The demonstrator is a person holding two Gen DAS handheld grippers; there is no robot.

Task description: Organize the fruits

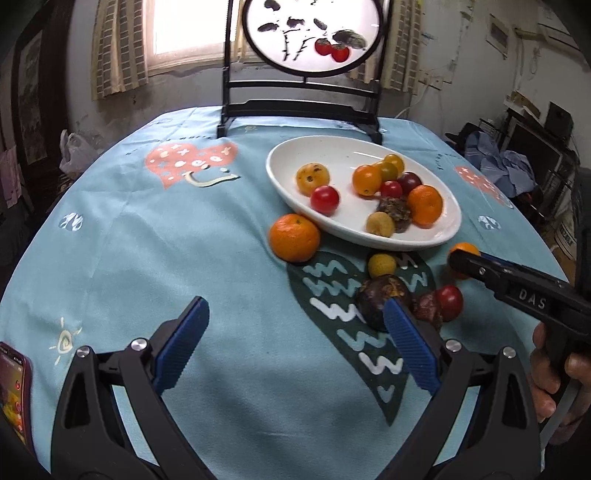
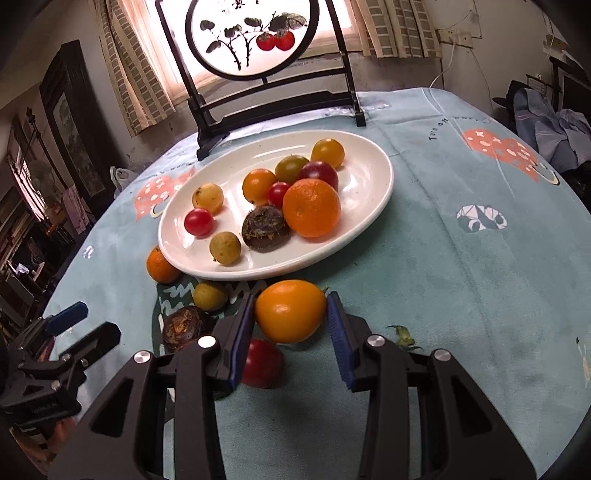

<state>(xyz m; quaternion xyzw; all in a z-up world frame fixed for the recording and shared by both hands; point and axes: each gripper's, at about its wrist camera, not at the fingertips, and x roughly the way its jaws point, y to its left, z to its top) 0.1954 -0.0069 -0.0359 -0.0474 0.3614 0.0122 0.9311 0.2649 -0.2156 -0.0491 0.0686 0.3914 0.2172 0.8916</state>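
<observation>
A white oval plate [image 1: 448, 229] [image 2: 373, 177] holds several fruits, among them a mandarin [image 2: 311, 207]. On the cloth beside it lie a mandarin [image 1: 294, 237] [image 2: 159, 264], a small yellow fruit [image 1: 381, 264] [image 2: 209, 295], a dark wrinkled fruit [image 1: 380, 295] [image 2: 183, 326] and a red tomato [image 1: 450, 301] [image 2: 263, 363]. My right gripper [image 2: 291, 310] is shut on an orange fruit [image 2: 290, 311] [image 1: 464, 248] just in front of the plate. My left gripper [image 1: 295, 314] is open and empty over bare cloth, left of the loose fruits.
A black stand with a round painted screen [image 1: 314, 33] [image 2: 251, 37] stands behind the plate. A phone [image 1: 14, 391] lies at the table's left edge. The round table has a blue patterned cloth [image 1: 147, 258].
</observation>
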